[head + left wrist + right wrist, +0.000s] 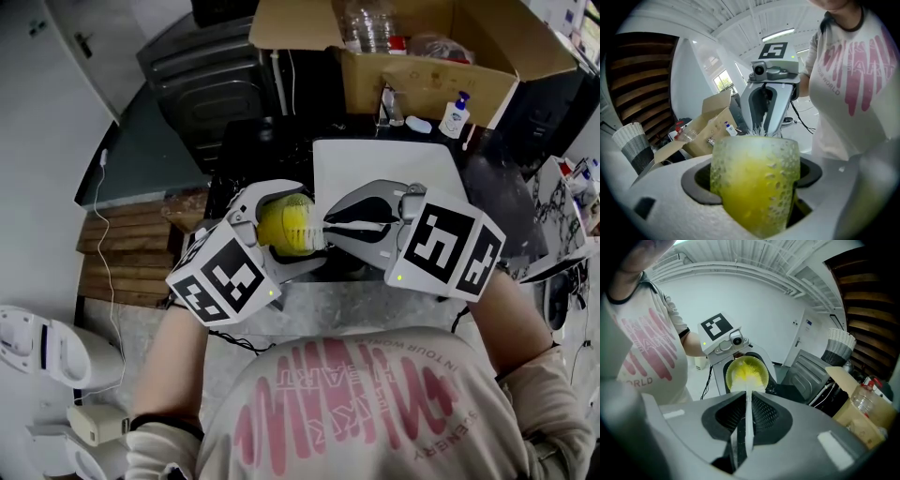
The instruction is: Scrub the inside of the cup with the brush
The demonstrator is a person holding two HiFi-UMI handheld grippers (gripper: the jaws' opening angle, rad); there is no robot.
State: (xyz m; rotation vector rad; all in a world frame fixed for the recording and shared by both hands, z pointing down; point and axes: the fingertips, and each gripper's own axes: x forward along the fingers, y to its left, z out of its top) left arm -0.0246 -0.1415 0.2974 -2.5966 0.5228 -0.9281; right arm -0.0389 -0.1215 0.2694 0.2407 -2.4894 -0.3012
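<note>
Right, at frame centre the left gripper (292,231) clamped the yellow dimpled cup (754,183), the right gripper (339,221) pinched the white bottle brush (748,380), bristles in the mouth; I'd have stayed coaxial, gone deeper and twisted against the wall.

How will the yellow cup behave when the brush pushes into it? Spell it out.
The cup looks like thin, translucent plastic, so it is probably light and slightly flexible under the fingers' squeeze. Its bumpy wall likely helps grip. Held sideways with the brush at its mouth, it might slide back if clamped loosely.
</note>
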